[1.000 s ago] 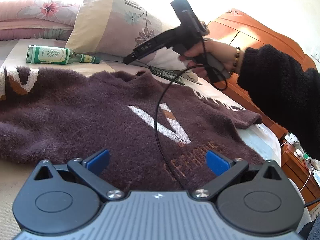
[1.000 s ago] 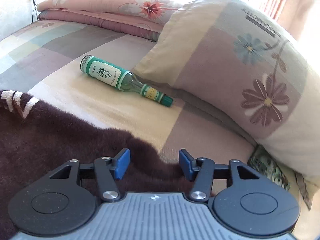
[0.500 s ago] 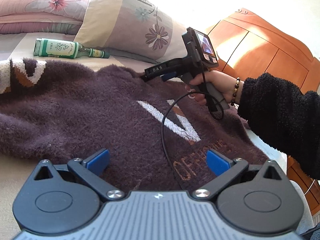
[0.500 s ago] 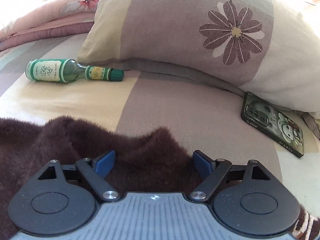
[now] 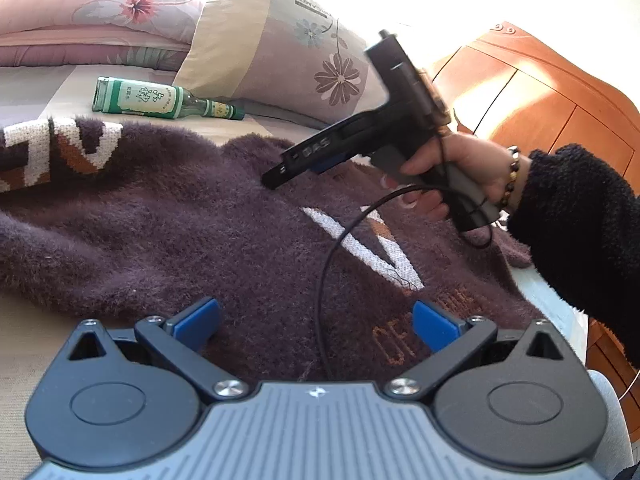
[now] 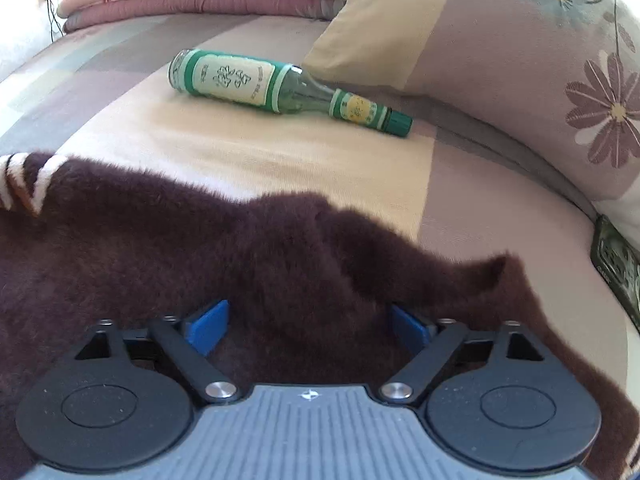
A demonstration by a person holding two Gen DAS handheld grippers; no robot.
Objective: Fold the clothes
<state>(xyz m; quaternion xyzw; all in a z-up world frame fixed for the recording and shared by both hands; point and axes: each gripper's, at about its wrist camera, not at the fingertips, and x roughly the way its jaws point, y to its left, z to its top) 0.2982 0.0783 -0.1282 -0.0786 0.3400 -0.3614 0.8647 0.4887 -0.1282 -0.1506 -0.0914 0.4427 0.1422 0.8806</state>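
Sweater point(image 5: 224, 232), dark plum and fuzzy, lies spread across the bed point(image 6: 280, 160), its front up so the white-and-orange letter and the orange stitched wording near the hem can be read. A patterned sleeve end with white and brown zigzags trails off toward the far left.

The left gripper point(image 5: 316, 322) hovers low over the hem end of the sweater, its blue-padded fingers point(image 5: 198, 322) spread wide apart with nothing between them; a thin black cable loops down across the knit just in front.

The right gripper point(image 6: 308, 326) sits over the neckline edge, its fingers point(image 6: 208, 326) likewise splayed and holding nothing, the dark fuzz rumpled into a small ridge ahead of them. From the left wrist view the person's right hand point(image 5: 460, 168), wearing a beaded bracelet and a black fleece sleeve, grips the handle.

Beyond the sweater a green glass bottle point(image 6: 280, 84) lies on its side on the bedspread, cap pointing toward a large flowered pillow point(image 6: 520, 32). A folded pink quilt point(image 5: 92, 28) lies at the head of the bed, and an orange wooden cabinet point(image 5: 540, 96) stands beside it.
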